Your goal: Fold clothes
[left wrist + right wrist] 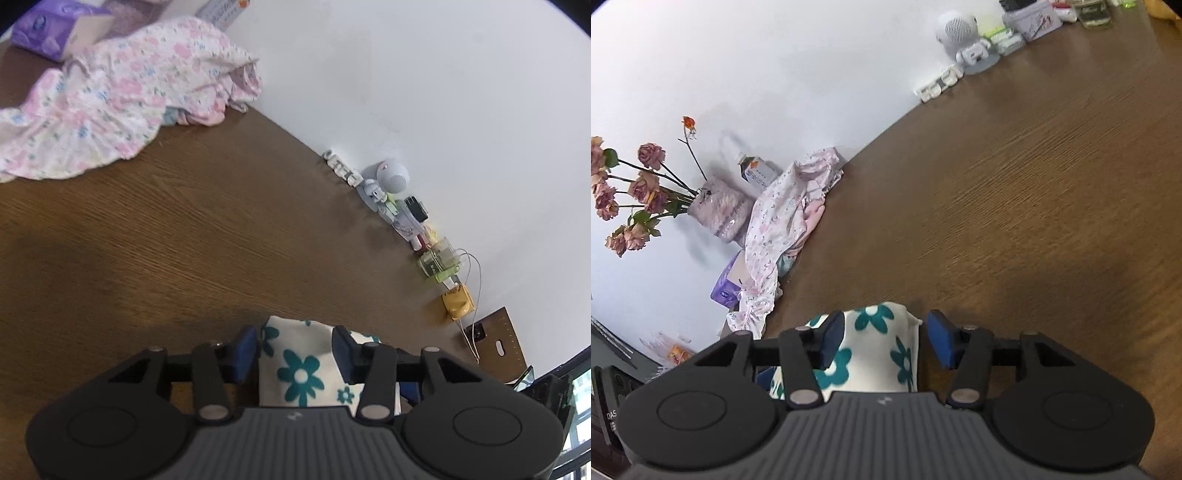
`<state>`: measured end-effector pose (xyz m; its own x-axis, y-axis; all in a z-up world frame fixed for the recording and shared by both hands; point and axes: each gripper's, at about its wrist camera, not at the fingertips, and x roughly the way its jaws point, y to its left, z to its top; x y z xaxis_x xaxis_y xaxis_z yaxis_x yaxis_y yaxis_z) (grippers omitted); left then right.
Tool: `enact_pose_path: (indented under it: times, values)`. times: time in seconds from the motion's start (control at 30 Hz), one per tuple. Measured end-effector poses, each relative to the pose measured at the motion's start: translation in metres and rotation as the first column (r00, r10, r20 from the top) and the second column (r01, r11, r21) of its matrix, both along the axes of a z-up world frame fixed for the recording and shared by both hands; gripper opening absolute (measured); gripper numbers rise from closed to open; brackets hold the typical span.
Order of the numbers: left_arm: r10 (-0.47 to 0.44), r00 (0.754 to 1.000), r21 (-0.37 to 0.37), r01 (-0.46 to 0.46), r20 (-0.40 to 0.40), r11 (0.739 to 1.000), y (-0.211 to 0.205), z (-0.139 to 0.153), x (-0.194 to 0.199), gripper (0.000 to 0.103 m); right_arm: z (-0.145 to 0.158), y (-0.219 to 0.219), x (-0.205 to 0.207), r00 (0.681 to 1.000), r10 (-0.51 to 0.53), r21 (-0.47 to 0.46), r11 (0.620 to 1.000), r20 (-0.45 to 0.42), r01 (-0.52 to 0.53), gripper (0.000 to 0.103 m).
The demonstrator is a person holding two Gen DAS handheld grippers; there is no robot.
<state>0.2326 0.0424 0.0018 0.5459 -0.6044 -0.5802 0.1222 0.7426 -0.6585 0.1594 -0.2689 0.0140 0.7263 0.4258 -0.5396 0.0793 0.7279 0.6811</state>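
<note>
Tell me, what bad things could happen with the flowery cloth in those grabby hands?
1. The right gripper has jaws standing apart, one side clear of the white cloth with teal flowers, so the cloth could slip out.
2. The left gripper has cloth bunched between its jaws, so a fold might come out crooked.
3. The pink floral garment lies heaped on the wooden table nearby and could get dragged along.

1. Cloth [299, 365]: white with teal flowers. It lies bunched at the near edge of the brown table [221, 240], and a fold of it rises between blue pads in both wrist views. In the right view it reaches further to the left, under the gripper body.
2. Pink garment [110, 103]: pale, printed with small pink and blue flowers, frilled at the hem. It lies crumpled in a heap at the wall, well apart from the cloth.
</note>
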Motion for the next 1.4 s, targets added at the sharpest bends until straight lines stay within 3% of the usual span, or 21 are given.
enact_pose_path:
  times: [0.1, 0.17, 0.3, 0.37, 0.4, 0.43, 0.47, 0.5, 0.53, 0.7, 0.8, 0.83, 0.9, 1.0, 1.07, 1.17, 1.4]
  values:
    - [-0.003, 1.0, -0.001, 0.003, 0.003, 1.0, -0.002, -0.004, 0.004, 0.019, -0.007, 0.002, 0.008, 1.0, 0.01, 0.025, 1.0, -0.02, -0.01, 0.024]
    - [-0.006, 1.0, 0.013, 0.006, 0.015, 1.0, -0.004, -0.005, 0.003, 0.013, -0.009, 0.003, 0.009, 1.0, 0.011, 0.023, 1.0, -0.021, -0.01, 0.017]
    - [-0.003, 1.0, 0.029, 0.002, 0.031, 1.0, -0.005, -0.005, 0.002, 0.011, -0.007, 0.006, 0.009, 1.0, 0.012, 0.004, 1.0, -0.005, -0.012, 0.01]
    - [0.008, 1.0, 0.032, -0.009, 0.026, 0.999, -0.004, -0.002, 0.0, 0.018, -0.005, 0.008, 0.01, 1.0, 0.018, -0.012, 1.0, -0.003, -0.018, 0.01]
    - [0.015, 1.0, 0.033, -0.016, 0.023, 0.999, -0.003, -0.001, -0.001, 0.023, -0.004, 0.008, 0.009, 1.0, 0.017, -0.02, 1.0, -0.004, -0.018, 0.012]
    - [0.02, 0.999, 0.042, -0.021, 0.028, 0.999, -0.002, 0.002, -0.004, 0.038, -0.002, 0.008, 0.008, 1.0, 0.017, -0.028, 0.999, -0.004, -0.017, 0.016]
    - [0.018, 0.999, 0.049, -0.02, 0.043, 0.999, -0.001, 0.006, -0.008, 0.048, 0.0, 0.008, 0.007, 1.0, 0.016, -0.037, 0.999, -0.005, -0.016, 0.03]
    - [0.006, 0.998, 0.047, -0.009, 0.057, 0.999, 0.0, 0.009, -0.012, 0.048, 0.003, 0.008, 0.003, 1.0, 0.017, -0.053, 0.998, 0.002, -0.016, 0.048]
    - [-0.009, 0.998, 0.042, 0.006, 0.069, 0.999, 0.001, 0.011, -0.017, 0.049, 0.006, 0.008, -0.003, 0.999, 0.023, -0.068, 0.997, 0.025, -0.021, 0.05]
    - [-0.059, 0.997, 0.102, 0.053, 0.054, 0.993, -0.006, 0.009, -0.032, 0.053, 0.014, 0.015, -0.023, 0.996, 0.076, -0.127, 0.989, 0.047, -0.07, 0.051]
    - [-0.057, 0.997, 0.101, 0.053, 0.046, 0.993, -0.009, 0.002, -0.034, 0.049, 0.009, 0.021, -0.024, 0.995, 0.093, -0.129, 0.988, 0.021, -0.09, 0.054]
    - [-0.063, 0.997, 0.088, 0.059, 0.043, 0.994, -0.009, 0.0, -0.033, 0.04, 0.007, 0.023, -0.023, 0.996, 0.093, -0.131, 0.987, 0.014, -0.09, 0.052]
    - [-0.066, 0.997, 0.092, 0.062, 0.044, 0.994, -0.011, -0.001, -0.033, 0.037, 0.004, 0.027, -0.023, 0.996, 0.089, -0.138, 0.987, 0.007, -0.088, 0.038]
    - [-0.065, 0.997, 0.109, 0.059, 0.048, 0.992, -0.014, 0.002, -0.035, 0.036, 0.004, 0.029, -0.025, 0.997, 0.08, -0.15, 0.986, 0.007, -0.078, 0.031]
    - [-0.061, 0.997, 0.109, 0.055, 0.053, 0.993, -0.012, 0.006, -0.039, 0.043, 0.007, 0.029, -0.028, 0.997, 0.076, -0.15, 0.986, 0.012, -0.074, 0.033]
    - [-0.071, 0.995, 0.114, 0.062, 0.076, 0.992, -0.008, 0.012, -0.049, 0.05, 0.012, 0.026, -0.036, 0.997, 0.069, -0.144, 0.988, 0.029, -0.064, 0.051]
    - [-0.067, 0.996, 0.095, 0.061, 0.053, 0.994, -0.005, 0.008, -0.061, 0.041, 0.015, 0.032, -0.059, 0.997, 0.081, -0.164, 0.983, 0.014, -0.078, 0.048]
